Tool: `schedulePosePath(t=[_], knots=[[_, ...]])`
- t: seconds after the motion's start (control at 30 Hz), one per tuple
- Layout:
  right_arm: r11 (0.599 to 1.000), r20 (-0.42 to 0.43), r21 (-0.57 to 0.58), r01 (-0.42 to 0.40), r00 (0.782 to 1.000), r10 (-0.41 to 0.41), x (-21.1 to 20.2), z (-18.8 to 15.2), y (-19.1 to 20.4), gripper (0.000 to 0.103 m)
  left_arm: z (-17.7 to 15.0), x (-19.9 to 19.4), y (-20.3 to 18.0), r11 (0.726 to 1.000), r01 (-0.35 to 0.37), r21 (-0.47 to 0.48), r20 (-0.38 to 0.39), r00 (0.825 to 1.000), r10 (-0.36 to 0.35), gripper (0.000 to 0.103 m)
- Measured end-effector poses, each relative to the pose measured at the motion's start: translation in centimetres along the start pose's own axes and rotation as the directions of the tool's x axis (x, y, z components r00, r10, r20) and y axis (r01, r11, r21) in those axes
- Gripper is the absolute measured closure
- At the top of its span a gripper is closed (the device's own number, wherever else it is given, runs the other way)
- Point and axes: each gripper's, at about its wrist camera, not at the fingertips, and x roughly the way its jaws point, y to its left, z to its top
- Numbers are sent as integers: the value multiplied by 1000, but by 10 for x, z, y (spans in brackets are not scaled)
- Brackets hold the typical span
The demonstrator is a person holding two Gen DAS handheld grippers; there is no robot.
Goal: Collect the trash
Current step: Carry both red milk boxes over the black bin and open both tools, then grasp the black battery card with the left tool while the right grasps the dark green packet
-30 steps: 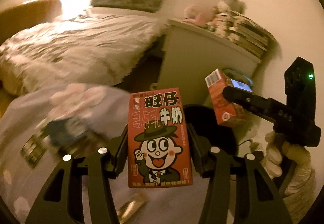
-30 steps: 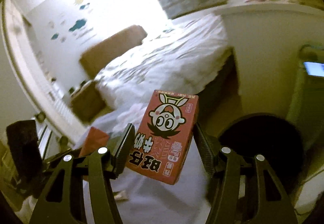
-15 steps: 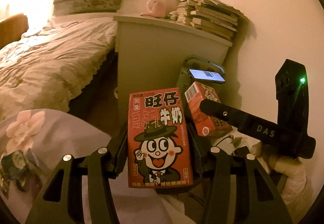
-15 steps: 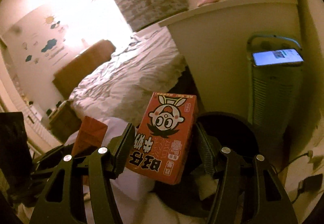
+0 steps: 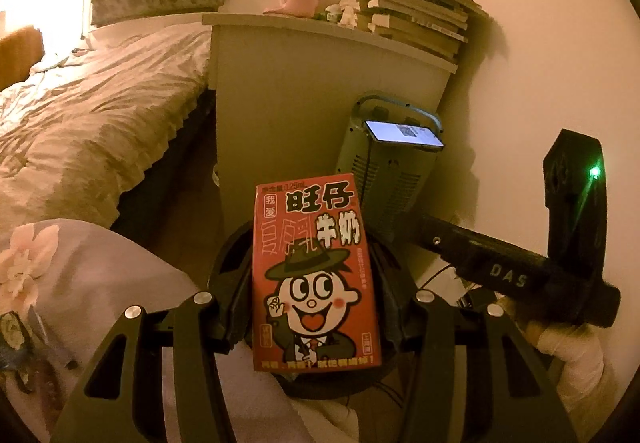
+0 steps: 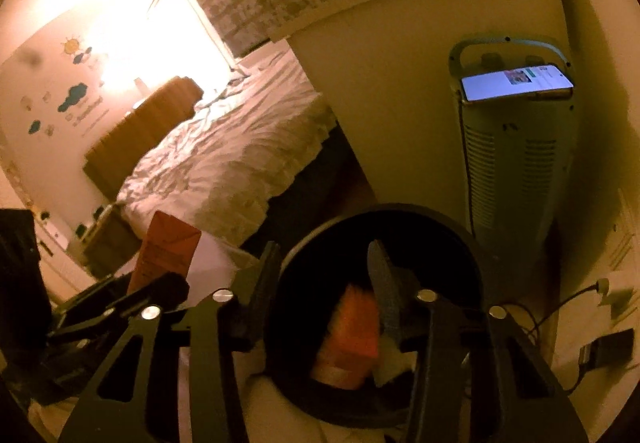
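Observation:
My left gripper is shut on a red milk carton with a cartoon face, held upright over the black trash bin. In the right wrist view the same carton shows at the left in the left gripper. My right gripper is open and empty above the black bin. A second red carton, blurred, is inside the bin below the right gripper's fingers. The right gripper's body shows at the right of the left wrist view.
A pale green heater with a lit phone on top stands behind the bin. A white cabinet carries stacked books. A bed lies at the left. Cables and a plug lie on the floor at the right.
My right gripper has opened and its red carton has dropped into the bin. Both grippers moved closer over the bin. The left gripper still holds its carton.

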Motion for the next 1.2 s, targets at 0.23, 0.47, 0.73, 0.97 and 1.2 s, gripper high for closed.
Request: schedulePosePath(t=[0.23,0.47,0.73,0.97,1.2], knots=[[1000,-6,21,-1,1000,1,2,-3,-4,59,5,11,-6,1000,0,22,-17,1000,0,49],[998,14,64,7,1000,-8,-8,-4,-9,35,10,2,-10,1000,-16,21,25,1000,16,13],[998,9,56,-12,1000,12,-10,-6,1,33,10,-21,2,1000,-30,-8,57,998,31,12],[998,-15,12,-56,998,57,-5,-5,33,32,2,-52,24,997,-66,-36,90,994,69,11],[986,-73,-69,-149,987,144,10,-11,88,23,-17,-81,60,988,-125,-87,99,986,133,9]])
